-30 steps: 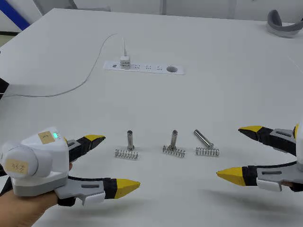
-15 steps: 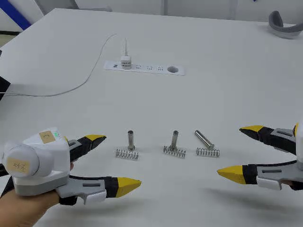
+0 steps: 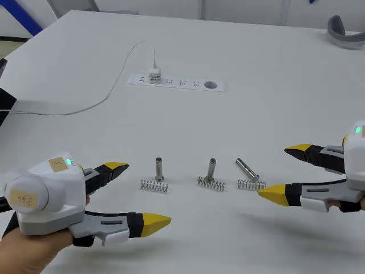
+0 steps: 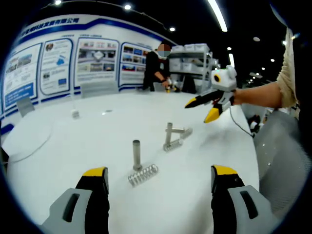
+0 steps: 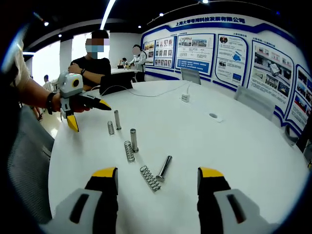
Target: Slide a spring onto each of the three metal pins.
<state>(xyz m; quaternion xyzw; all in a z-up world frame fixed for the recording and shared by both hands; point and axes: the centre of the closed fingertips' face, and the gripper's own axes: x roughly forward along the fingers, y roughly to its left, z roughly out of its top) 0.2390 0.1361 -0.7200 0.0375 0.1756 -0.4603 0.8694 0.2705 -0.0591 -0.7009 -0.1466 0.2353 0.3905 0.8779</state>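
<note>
Across the white table, with a power strip well back from the work, everything looks laid out for a start. The left gripper and the right gripper hover at either end of the row, each with jaws wide apart, holding and touching nothing. Between them stand the left pin and middle pin, both upright, while the right pin lies on its side. Just in front of each lies its partner: the left spring, middle spring and right spring. The pairing looks deliberate, and none is threaded yet.
</note>
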